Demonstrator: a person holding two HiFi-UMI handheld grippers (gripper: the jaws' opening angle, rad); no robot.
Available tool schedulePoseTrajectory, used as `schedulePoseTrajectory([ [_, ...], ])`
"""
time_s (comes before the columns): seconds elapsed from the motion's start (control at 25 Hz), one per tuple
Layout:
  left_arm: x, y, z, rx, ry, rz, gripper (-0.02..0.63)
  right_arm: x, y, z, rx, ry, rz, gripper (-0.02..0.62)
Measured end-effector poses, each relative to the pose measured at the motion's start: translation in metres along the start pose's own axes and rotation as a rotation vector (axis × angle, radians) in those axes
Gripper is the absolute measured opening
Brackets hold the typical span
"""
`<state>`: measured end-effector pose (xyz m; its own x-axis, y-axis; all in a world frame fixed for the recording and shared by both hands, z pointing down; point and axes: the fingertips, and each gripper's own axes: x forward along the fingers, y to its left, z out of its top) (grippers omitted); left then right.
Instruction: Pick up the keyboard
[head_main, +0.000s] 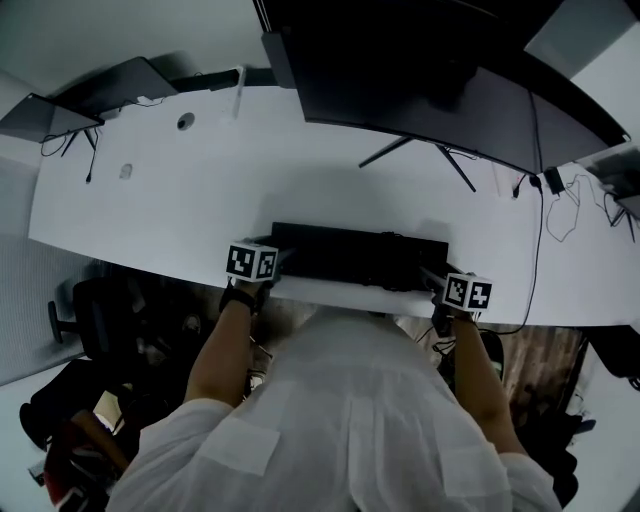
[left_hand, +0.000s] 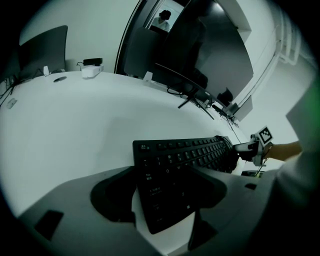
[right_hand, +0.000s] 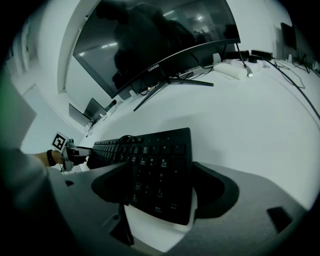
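Observation:
A black keyboard (head_main: 350, 255) lies flat on the white desk (head_main: 180, 200), close to the front edge. My left gripper (head_main: 272, 268) sits at its left end and my right gripper (head_main: 440, 280) at its right end. In the left gripper view the keyboard (left_hand: 175, 165) runs in between the wide-set jaws of the left gripper (left_hand: 160, 200), and a sliver of white desk shows beside the left pad. In the right gripper view the keyboard's end (right_hand: 155, 170) lies between the spread jaws of the right gripper (right_hand: 162, 192), with a thin gap at the right pad. Each gripper shows in the other's view.
A large curved monitor (head_main: 430, 90) on a spread-leg stand stands behind the keyboard. A black cable (head_main: 540, 250) hangs over the desk's right side. A laptop (head_main: 60, 110) sits at the far left. A dark office chair (head_main: 100, 310) stands below the desk's left front edge.

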<state>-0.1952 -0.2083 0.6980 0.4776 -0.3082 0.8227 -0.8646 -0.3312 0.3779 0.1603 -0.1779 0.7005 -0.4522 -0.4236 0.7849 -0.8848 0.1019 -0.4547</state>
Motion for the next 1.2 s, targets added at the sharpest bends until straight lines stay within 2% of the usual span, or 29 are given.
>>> schedulePoseTrajectory([
  [0.16, 0.001, -0.001, 0.0, -0.011, -0.007, 0.005, 0.276, 0.002, 0.0, 0.002, 0.027, -0.012, -0.031, 0.387],
  [0.44, 0.003, -0.001, 0.002, -0.02, -0.055, 0.034, 0.284, 0.007, -0.001, -0.002, -0.029, 0.009, -0.136, 0.413],
  [0.56, 0.003, -0.001, 0.002, -0.027, -0.067, 0.041, 0.284, 0.006, -0.002, -0.001, -0.027, 0.012, -0.15, 0.41],
  [0.92, 0.0, -0.002, 0.002, -0.049, -0.035, 0.058, 0.284, 0.003, 0.002, -0.004, -0.006, 0.001, -0.164, 0.419],
  [1.2, -0.014, -0.006, 0.019, -0.082, -0.098, 0.073, 0.284, -0.005, 0.009, 0.004, -0.012, 0.002, -0.164, 0.432],
])
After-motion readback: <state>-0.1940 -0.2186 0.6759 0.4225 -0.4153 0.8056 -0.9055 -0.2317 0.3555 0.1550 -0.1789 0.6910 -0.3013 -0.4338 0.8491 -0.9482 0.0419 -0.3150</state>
